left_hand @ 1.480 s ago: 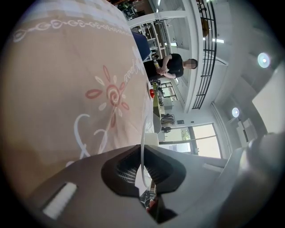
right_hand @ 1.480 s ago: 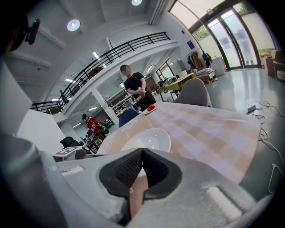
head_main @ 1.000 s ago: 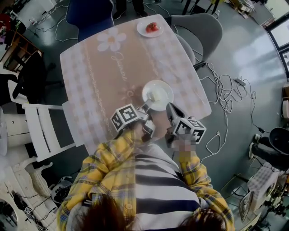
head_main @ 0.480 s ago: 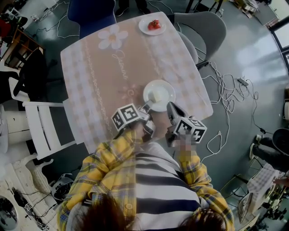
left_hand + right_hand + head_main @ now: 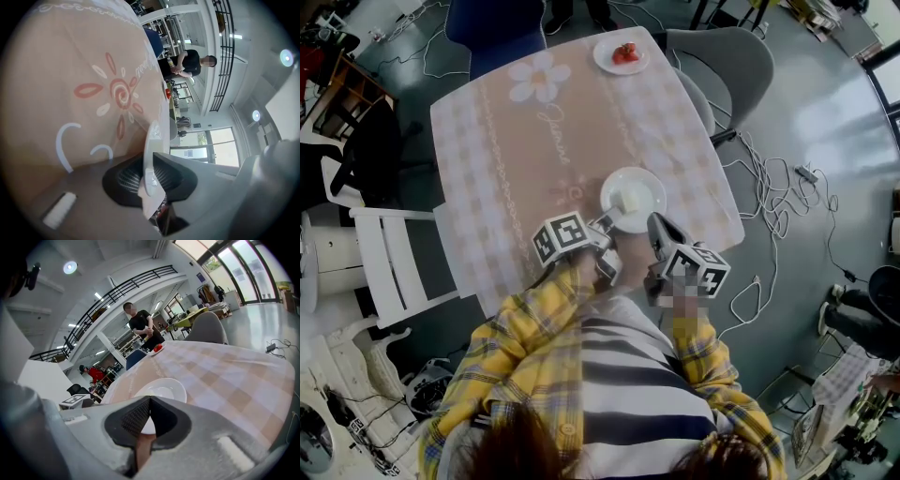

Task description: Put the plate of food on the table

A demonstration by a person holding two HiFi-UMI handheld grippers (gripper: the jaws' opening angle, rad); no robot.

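Note:
A white plate (image 5: 633,195) with a pale piece of food on it rests on the checked tablecloth (image 5: 516,159), near the table's front right corner. My left gripper (image 5: 607,225) holds the plate's near rim. In the left gripper view the rim (image 5: 149,154) stands edge-on between the ribbed pads of the left gripper (image 5: 149,176), which press on it while the jaws begin opening. My right gripper (image 5: 657,226) hovers just right of the plate, apart from it. The right gripper (image 5: 150,405) has its pads together with nothing between them, and the plate (image 5: 161,390) lies just ahead.
A second small plate with red food (image 5: 620,54) sits at the table's far edge. A grey chair (image 5: 722,56) stands at the right, a blue chair (image 5: 497,23) at the far side, a white chair (image 5: 384,253) at the left. Cables (image 5: 773,197) trail on the floor. A person (image 5: 140,324) stands beyond the table.
Nothing has moved apart from a slight shift of the head view; both grippers and the plate keep their places.

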